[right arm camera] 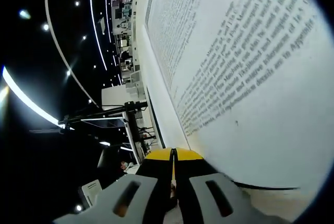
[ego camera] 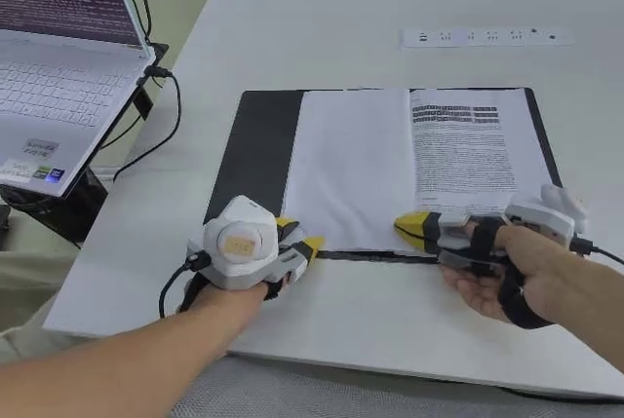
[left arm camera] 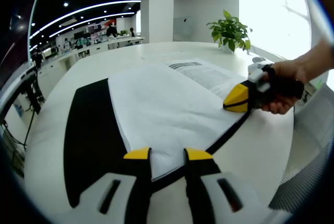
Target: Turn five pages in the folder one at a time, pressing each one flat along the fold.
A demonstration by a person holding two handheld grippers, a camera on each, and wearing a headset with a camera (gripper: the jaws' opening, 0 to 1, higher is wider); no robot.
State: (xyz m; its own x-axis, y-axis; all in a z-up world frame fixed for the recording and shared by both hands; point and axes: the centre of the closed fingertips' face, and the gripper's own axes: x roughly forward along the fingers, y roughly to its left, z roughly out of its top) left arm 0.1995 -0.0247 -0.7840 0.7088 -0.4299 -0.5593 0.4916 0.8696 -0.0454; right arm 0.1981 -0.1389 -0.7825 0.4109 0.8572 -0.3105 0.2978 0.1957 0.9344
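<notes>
The folder (ego camera: 255,145) lies open on the desk (ego camera: 390,9); its thin, limp printed page (ego camera: 468,155) likely lifts best by its outer lower corner, right gripper (ego camera: 409,228) pressed together near the fold, left gripper (ego camera: 300,236) spread.
</notes>
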